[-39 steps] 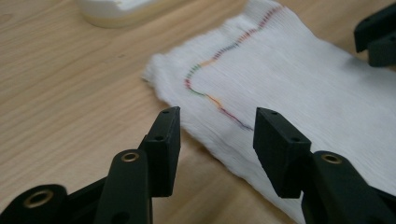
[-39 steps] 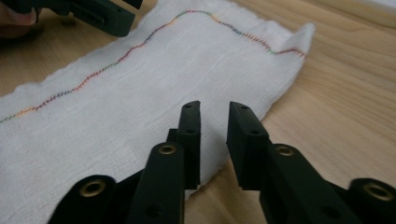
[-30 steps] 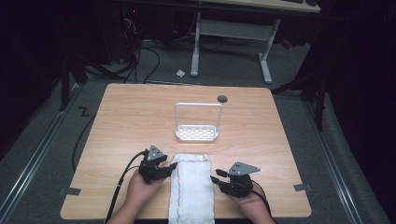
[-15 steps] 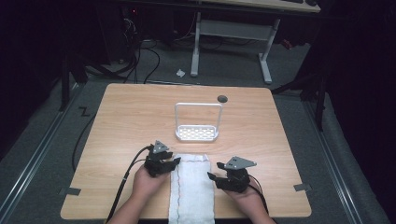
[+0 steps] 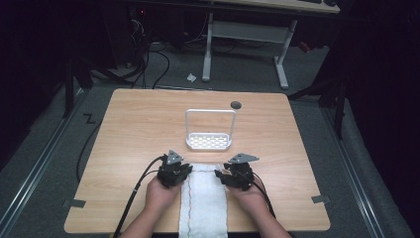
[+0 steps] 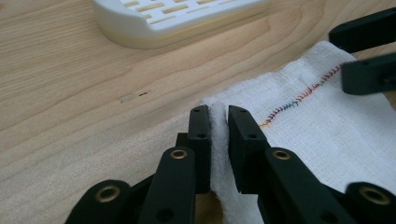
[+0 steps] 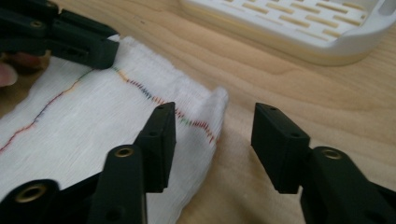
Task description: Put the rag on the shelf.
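White woven cloth w/ multicolour stitched seam lay flat at near edge of light wooden table, before white slotted plastic rack. Left gripper just closed, pinching cloth's far-left corner. Right gripper was closing, jaws apart astride far-right corner, not pressing.

It looked like a lab: a lone wooden table stood amid trailing floor cables and dark carpet.

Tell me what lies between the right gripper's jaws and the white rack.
Only bare wooden table. In the right gripper view, the right gripper straddles the cloth corner; beyond it, plain wood runs up to the white rack.
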`<action>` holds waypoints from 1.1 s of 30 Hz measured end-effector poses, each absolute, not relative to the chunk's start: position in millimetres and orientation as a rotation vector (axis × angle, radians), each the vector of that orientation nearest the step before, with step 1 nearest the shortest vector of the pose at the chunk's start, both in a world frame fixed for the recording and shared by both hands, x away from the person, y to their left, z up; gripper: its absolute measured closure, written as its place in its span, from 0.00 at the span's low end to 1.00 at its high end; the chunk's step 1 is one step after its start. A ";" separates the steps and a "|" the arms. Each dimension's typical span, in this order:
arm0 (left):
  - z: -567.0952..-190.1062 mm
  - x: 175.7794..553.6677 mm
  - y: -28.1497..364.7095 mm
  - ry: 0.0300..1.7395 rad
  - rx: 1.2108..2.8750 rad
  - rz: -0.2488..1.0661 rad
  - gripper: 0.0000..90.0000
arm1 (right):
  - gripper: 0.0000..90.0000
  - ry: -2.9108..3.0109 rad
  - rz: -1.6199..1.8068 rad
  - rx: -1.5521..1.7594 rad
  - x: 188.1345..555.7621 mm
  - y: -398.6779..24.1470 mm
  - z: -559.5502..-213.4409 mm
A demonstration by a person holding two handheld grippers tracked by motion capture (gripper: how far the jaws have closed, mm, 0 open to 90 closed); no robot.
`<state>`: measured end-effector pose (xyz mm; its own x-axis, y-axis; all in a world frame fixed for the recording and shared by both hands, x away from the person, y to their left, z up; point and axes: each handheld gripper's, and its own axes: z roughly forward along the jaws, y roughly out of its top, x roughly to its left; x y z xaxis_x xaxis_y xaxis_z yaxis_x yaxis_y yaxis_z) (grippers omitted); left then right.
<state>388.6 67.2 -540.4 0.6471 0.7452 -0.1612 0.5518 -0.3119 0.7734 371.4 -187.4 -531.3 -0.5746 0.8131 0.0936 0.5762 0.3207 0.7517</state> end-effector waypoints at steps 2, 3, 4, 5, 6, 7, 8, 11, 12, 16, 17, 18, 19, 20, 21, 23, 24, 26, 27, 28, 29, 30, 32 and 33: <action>-540.3 388.1 67.3 1.012 2.007 0.287 0.90 | 0.66 2.314 1.108 1.271 378.1 -184.6 -533.6; -540.3 388.1 67.5 1.014 2.005 0.286 0.90 | 0.68 2.323 1.107 1.281 379.6 -183.7 -534.3; -540.5 388.2 68.0 1.015 2.002 0.281 0.90 | 0.70 2.328 1.115 1.270 380.3 -183.0 -534.6; -540.5 388.5 68.6 1.020 1.999 0.272 0.90 | 0.71 2.327 1.106 1.266 379.9 -181.3 -534.5; -540.6 389.0 69.3 1.022 1.993 0.264 0.90 | 0.78 2.339 1.094 1.240 378.0 -178.9 -534.4; -540.6 389.0 69.3 1.022 1.993 0.264 0.90 | 0.80 2.342 1.091 1.230 377.1 -177.9 -534.6; -540.6 388.9 69.6 1.024 1.993 0.263 0.90 | 0.83 2.344 1.097 1.233 376.7 -177.2 -534.7; -540.6 388.4 69.7 1.029 1.990 0.263 0.90 | 0.92 2.365 1.131 1.246 377.9 -178.0 -535.2; -540.6 388.4 69.7 1.029 1.990 0.263 0.90 | 0.92 2.365 1.131 1.246 377.9 -178.0 -535.2; -540.1 386.7 70.6 1.031 1.987 0.279 0.91 | 0.96 2.374 1.146 1.239 376.8 -177.9 -533.8; -539.5 384.0 70.8 1.015 1.976 0.300 0.91 | 0.96 2.374 1.146 1.239 376.8 -177.9 -533.8; -539.1 381.7 71.4 1.005 1.966 0.311 0.91 | 0.96 2.365 1.148 1.236 375.4 -177.3 -532.8; -538.8 379.7 73.7 1.003 1.947 0.315 0.91 | 0.96 2.343 1.156 1.220 372.5 -176.1 -530.3; -538.6 379.6 74.7 1.004 1.937 0.317 0.92 | 0.96 2.332 1.172 1.219 370.8 -175.4 -529.1; -538.6 379.6 74.7 1.004 1.937 0.317 0.92 | 0.96 2.332 1.172 1.219 370.8 -175.4 -529.1; -538.2 380.0 75.3 1.007 1.932 0.315 0.92 | 0.96 2.307 1.185 1.211 368.1 -173.7 -526.9; -537.7 379.4 75.2 1.005 1.931 0.326 0.92 | 0.96 2.294 1.186 1.218 366.8 -172.7 -526.3; -536.0 377.3 75.7 0.994 1.925 0.346 0.92 | 0.96 2.287 1.176 1.176 363.2 -170.6 -524.2; -535.0 376.6 76.6 0.998 1.911 0.337 0.92 | 0.96 2.279 1.183 1.159 362.1 -170.7 -523.0; -531.8 374.8 77.6 1.003 1.886 0.338 0.92 | 0.96 2.272 1.195 1.155 361.0 -170.9 -521.4; -531.8 374.8 77.6 1.003 1.886 0.338 0.92 | 0.96 2.272 1.195 1.155 361.0 -170.9 -521.4; -529.5 373.4 77.6 0.999 1.875 0.348 0.92 | 0.96 2.252 1.223 1.147 359.4 -171.7 -518.3; -524.2 371.4 77.7 0.991 1.862 0.365 0.92 | 0.96 2.244 1.237 1.148 358.2 -172.1 -516.8; -521.4 370.5 78.1 0.988 1.851 0.368 0.92 | 0.96 2.221 1.257 1.133 356.7 -173.1 -513.9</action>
<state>370.5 78.1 -521.4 0.6249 0.7633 -0.1638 0.4708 -0.2011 0.8590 356.7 -173.1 -513.9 -0.6199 0.7804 0.0819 0.4721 0.2875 0.8333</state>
